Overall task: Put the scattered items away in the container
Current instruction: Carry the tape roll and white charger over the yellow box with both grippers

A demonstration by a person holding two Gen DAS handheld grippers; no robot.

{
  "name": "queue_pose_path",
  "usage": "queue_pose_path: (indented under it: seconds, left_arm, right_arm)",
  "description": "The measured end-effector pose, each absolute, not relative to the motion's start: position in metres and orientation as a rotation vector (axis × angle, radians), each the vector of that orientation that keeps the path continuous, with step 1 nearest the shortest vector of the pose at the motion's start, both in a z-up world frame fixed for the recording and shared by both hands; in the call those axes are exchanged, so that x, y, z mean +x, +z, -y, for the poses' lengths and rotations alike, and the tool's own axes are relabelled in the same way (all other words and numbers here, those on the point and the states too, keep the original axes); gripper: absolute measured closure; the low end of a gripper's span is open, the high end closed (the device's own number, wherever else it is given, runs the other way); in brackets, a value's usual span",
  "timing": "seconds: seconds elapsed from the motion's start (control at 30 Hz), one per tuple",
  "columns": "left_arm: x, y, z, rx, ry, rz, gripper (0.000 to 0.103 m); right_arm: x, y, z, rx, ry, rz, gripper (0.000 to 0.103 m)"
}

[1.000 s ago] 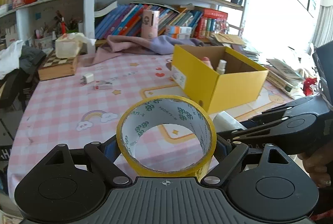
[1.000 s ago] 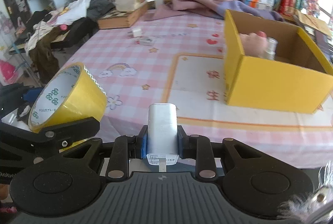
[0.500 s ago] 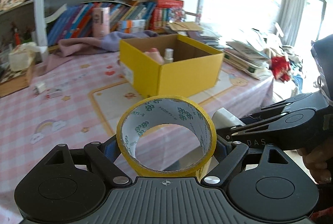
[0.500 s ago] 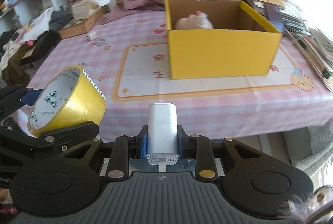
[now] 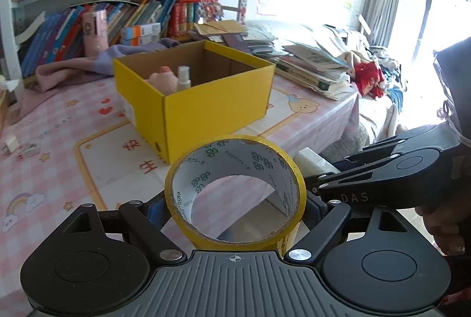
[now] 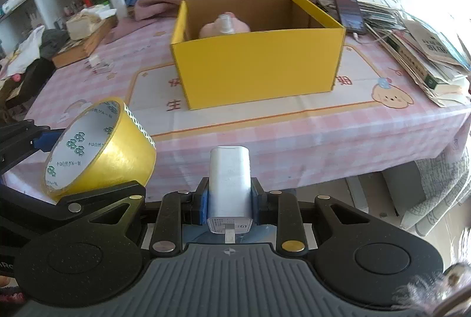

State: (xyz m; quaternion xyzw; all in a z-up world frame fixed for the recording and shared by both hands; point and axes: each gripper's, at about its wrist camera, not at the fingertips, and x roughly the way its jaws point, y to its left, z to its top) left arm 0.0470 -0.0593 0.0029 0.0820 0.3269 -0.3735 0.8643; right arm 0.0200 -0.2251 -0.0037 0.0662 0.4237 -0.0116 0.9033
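My left gripper [image 5: 235, 208] is shut on a roll of yellow tape [image 5: 235, 169], its hole facing the camera; the same tape roll [image 6: 100, 149] shows at lower left in the right wrist view. My right gripper [image 6: 229, 193] is shut on a white charger block [image 6: 229, 181], whose tip [image 5: 312, 162] peeks out beside the tape. Both hang off the near edge of the table. Ahead stands the open yellow cardboard box [image 6: 259, 66] [image 5: 206, 108], holding a pink soft toy [image 6: 206, 30] and a small spray bottle [image 5: 183, 80].
A pink checked tablecloth [image 6: 294, 137] covers the table. Small white items [image 6: 98, 65] lie at its left. Stacked books and papers [image 6: 424, 52] and a phone [image 6: 348, 11] crowd the right side. Bookshelves [image 5: 117, 13] and a purple cloth [image 5: 76, 66] stand behind the box.
Both grippers swung sideways along the table's near edge and rolled. The yellow box now sits ahead at centre instead of off to the right. Tape and charger stay held.
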Motion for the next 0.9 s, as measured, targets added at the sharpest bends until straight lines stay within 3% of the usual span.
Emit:
queue_pose_path:
  seconds: [0.47,0.9]
  left_arm:
    - [0.07,0.009,0.1,0.202,-0.801,-0.629,0.016]
    - [0.132,0.038,0.135,0.191,-0.729,-0.526,0.016]
  right_arm:
    - [0.044,-0.001,0.27,0.17,-0.054,-0.832,0.078]
    - [0.123,0.034,0.315,0.126,0.034,-0.717,0.078]
